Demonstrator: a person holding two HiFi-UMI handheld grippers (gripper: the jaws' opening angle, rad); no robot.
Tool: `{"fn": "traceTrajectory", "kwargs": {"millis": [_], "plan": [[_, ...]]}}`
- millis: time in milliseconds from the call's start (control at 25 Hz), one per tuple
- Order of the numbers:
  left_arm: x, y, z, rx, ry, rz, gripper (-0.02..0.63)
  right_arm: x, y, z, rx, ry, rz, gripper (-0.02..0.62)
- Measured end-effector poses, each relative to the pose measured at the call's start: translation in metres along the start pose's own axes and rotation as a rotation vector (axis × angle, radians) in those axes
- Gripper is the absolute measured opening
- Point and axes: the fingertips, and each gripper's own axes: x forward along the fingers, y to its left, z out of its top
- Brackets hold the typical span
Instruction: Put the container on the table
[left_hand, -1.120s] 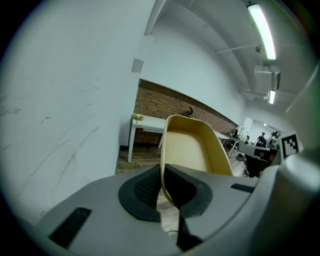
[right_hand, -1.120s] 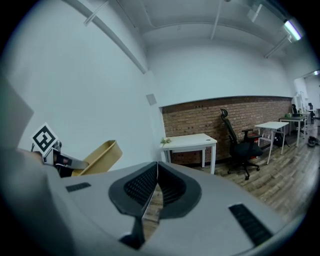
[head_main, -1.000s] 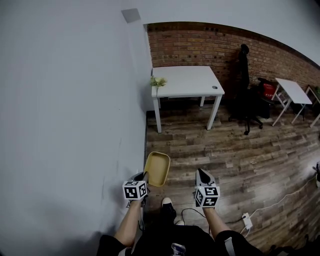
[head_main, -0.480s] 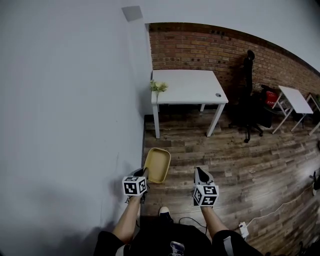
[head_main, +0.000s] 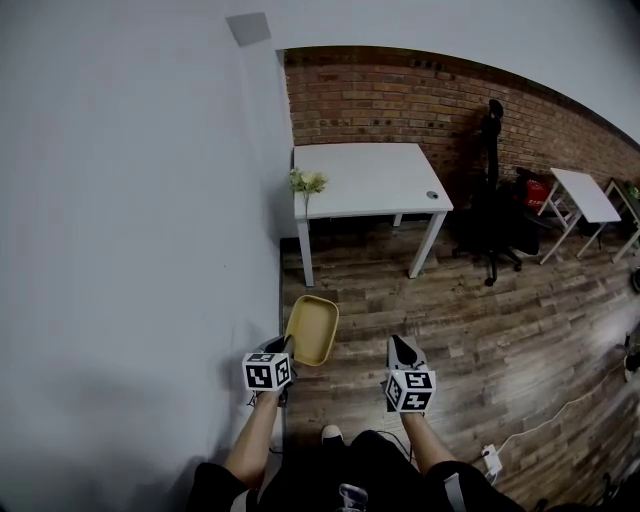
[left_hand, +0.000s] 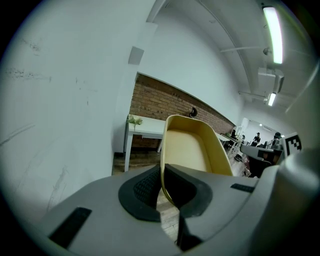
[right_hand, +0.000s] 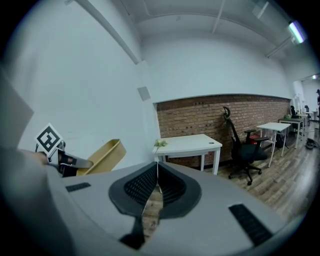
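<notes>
The container is a shallow yellow tray (head_main: 312, 329), carried above the wooden floor. My left gripper (head_main: 287, 345) is shut on its near rim; in the left gripper view the rim (left_hand: 163, 175) sits pinched between the dark pads and the tray (left_hand: 187, 145) tilts up ahead. The right gripper (head_main: 399, 345) hangs level with it to the right, shut with nothing between its pads (right_hand: 156, 187). From the right gripper view the tray (right_hand: 102, 156) appears at the left, beside the left gripper. The white table (head_main: 365, 178) stands ahead against the brick wall, its top mostly bare.
A small bunch of flowers (head_main: 306, 182) sits at the table's left front corner and a small dark object (head_main: 431, 196) near its right edge. A black office chair (head_main: 490, 225) stands right of the table, a second white table (head_main: 581, 195) farther right. A white wall (head_main: 130, 250) runs along my left. A cable (head_main: 545, 418) lies on the floor.
Both grippers and the tray have moved forward toward the white table, which now looks larger and nearer. The grip on the tray is unchanged.
</notes>
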Motion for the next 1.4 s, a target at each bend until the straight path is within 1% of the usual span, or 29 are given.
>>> {"fn": "traceTrajectory", "kwargs": {"millis": [160, 360, 680, 840, 1080, 1400], "plan": [[0.009, 0.007, 0.003, 0.001, 0.016, -0.003, 0.025, 0.005, -0.013, 0.000, 0.003, 0.009, -0.027, 0.025], [0.026, 0.022, 0.012, -0.006, 0.037, -0.001, 0.025, 0.026, -0.026, 0.005, 0.019, 0.018, -0.052, 0.025], [0.063, 0.035, 0.032, -0.008, 0.042, 0.003, 0.025, 0.075, -0.028, 0.013, 0.001, 0.030, -0.020, 0.025], [0.090, 0.040, 0.053, -0.010, 0.040, 0.008, 0.025, 0.110, -0.039, 0.023, -0.002, 0.033, -0.002, 0.025], [0.141, 0.046, 0.087, -0.006, 0.049, 0.024, 0.025, 0.166, -0.068, 0.043, 0.009, 0.032, 0.020, 0.025], [0.207, 0.047, 0.147, -0.027, 0.032, 0.059, 0.025, 0.245, -0.114, 0.089, 0.005, 0.025, 0.061, 0.025]]}}
